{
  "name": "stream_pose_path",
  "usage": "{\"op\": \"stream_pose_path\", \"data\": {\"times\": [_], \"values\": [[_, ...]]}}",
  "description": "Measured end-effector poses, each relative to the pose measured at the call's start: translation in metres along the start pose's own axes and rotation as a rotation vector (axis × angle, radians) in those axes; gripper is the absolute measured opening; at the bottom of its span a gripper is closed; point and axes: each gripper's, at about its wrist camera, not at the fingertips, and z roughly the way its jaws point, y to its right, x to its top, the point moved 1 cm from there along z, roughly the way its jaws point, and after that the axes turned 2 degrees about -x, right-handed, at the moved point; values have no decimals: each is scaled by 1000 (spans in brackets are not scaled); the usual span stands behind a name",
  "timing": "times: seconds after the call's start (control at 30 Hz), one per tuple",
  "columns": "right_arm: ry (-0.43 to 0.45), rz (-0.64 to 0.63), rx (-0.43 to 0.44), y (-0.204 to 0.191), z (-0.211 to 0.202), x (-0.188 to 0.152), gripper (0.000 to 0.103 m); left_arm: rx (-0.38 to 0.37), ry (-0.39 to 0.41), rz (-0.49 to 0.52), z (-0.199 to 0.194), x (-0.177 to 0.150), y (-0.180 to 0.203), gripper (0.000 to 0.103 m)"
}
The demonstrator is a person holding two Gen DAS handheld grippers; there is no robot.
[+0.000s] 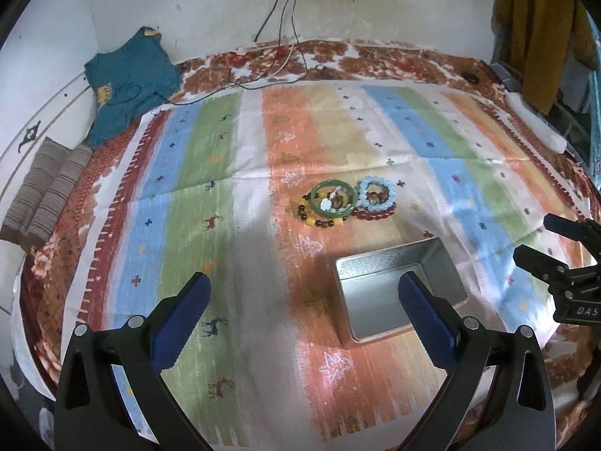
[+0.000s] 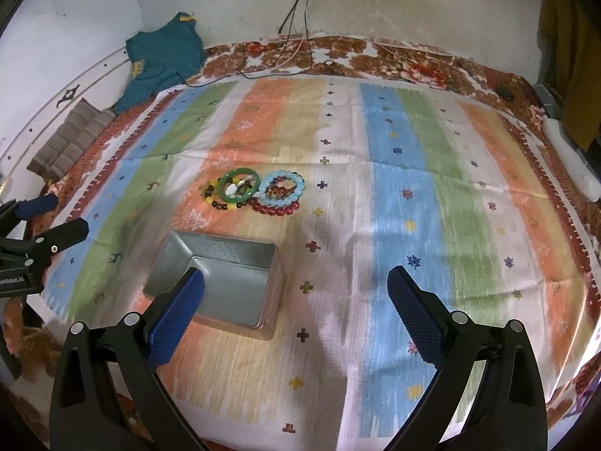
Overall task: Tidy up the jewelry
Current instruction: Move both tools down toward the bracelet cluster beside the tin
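A pile of bracelets lies on the striped cloth: a green bangle [image 1: 332,198] [image 2: 239,188], a yellow-and-brown bead bracelet [image 1: 319,221] [image 2: 221,205], a light blue bead bracelet [image 1: 376,194] [image 2: 281,188] and a dark red bead bracelet [image 1: 373,214] [image 2: 278,209]. An empty grey metal tin [image 1: 398,289] [image 2: 218,282] stands in front of them. My left gripper [image 1: 304,293] is open and empty, above the cloth near the tin. My right gripper [image 2: 296,285] is open and empty, right of the tin. Each gripper shows at the edge of the other's view [image 1: 552,244] [image 2: 56,214].
The striped cloth [image 1: 210,173] [image 2: 432,188] covers a floral bedspread. A teal garment [image 1: 127,86] [image 2: 161,56] and striped folded fabric [image 1: 45,188] [image 2: 67,139] lie far left. Cables [image 1: 285,56] hang from the wall. A white bar [image 1: 537,120] lies far right, below a mustard cloth [image 1: 533,30].
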Motion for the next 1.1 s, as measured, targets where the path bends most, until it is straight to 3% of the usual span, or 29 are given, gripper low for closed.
{"op": "stream_pose_path", "data": {"times": [0.53, 0.63, 1.1], "values": [[-51, 12, -3, 5, 39, 30, 99, 29, -60, -11, 41, 30, -8, 97], [-63, 15, -5, 8, 47, 34, 99, 64, -63, 0, 50, 36, -9, 97], [-112, 29, 10, 12, 86, 52, 99, 19, -137, -4, 103, 54, -18, 97]]}}
